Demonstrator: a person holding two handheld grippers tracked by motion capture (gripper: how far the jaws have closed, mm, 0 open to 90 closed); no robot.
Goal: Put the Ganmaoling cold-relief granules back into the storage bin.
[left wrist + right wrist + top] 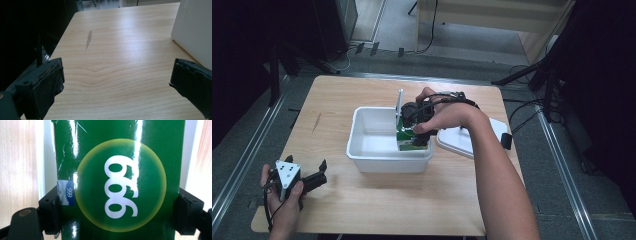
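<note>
Your right gripper (414,131) is clamped on the green box (120,180): in the right gripper view its two black jaws press against the box's opposite side walls, with the printed "999" face turned straight toward the camera and running lengthwise away from the gripper. So the box's long axis lies along the line of the jaws, not across them, and the hold is across its narrow width. From the high view, that gripper hangs over the right end of the white tub (362,145), pointing down, and the box stands directly beneath it, inside the tub and close against the right wall. I cannot tell whether the box's lower end already touches the tub floor, because your hand and the gripper body cover it. That is the relation the next move depends on, as I judge it: the box goes straight down from the gripper, long axis upright, and the near wall leaves little room to one side. A white lid (462,140) lies on the table (412,200) just beyond that wall, on the far side of the gripper from the tub's open middle. Your left gripper (314,177) rests well apart at the near left corner of the table, jaws spread wide with nothing between them, aimed toward the tub; the right hand is plainly the one placed for this.
</note>
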